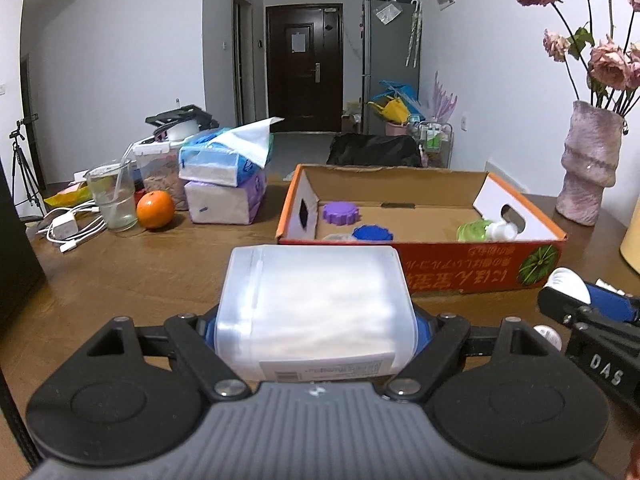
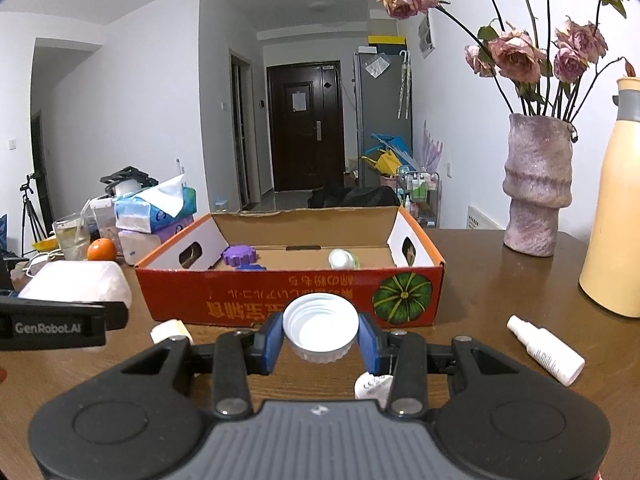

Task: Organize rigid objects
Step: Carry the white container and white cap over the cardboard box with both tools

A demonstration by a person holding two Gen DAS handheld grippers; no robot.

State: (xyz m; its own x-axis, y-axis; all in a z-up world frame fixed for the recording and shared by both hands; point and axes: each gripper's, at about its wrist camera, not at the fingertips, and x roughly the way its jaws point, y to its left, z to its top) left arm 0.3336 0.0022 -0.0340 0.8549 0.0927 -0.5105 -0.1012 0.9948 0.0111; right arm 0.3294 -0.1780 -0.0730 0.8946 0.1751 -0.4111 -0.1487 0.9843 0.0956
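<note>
- Two grippers are mine: my left gripper [image 1: 316, 334] is clamped on a translucent plastic container [image 1: 314, 312], its blue pads pressing both side walls, held above the near part of the wooden table [image 1: 140, 272].
- My right gripper [image 2: 321, 340] pinches a white screw cap [image 2: 320, 330] between its blue pads, open side facing the camera, just in front of the cardboard box [image 2: 288, 298].
- That box sits at the middle of the table, orange-red outside with a green pumpkin printed on its near wall, plain brown inside.
- Inside it, toward the left end, lie a purple lid [image 1: 341, 213] and a blue lid [image 1: 373, 233]; a green bottle [image 1: 482, 230] with a white cap lies toward the right end.
- On the table near its front edge, right of my right gripper, a small white spray bottle [image 2: 546, 350] lies on its side; another small white item under that gripper is too hidden to name.
- Toward the left edge stand stacked tissue packs [image 1: 226, 178], an orange [image 1: 155, 209], a glass with a straw [image 1: 112, 196] and white cables [image 1: 72, 226].
- At the far right corner stands a pink textured vase [image 2: 538, 186] of dried roses, with a cream yellow flask [image 2: 614, 216] beside it nearer the right edge.
- Beyond the table, white walls lead down a hallway to a dark door [image 2: 306, 128]; a grey fridge [image 2: 382, 120] stands right of it and a tripod [image 2: 30, 210] at the far left.
</note>
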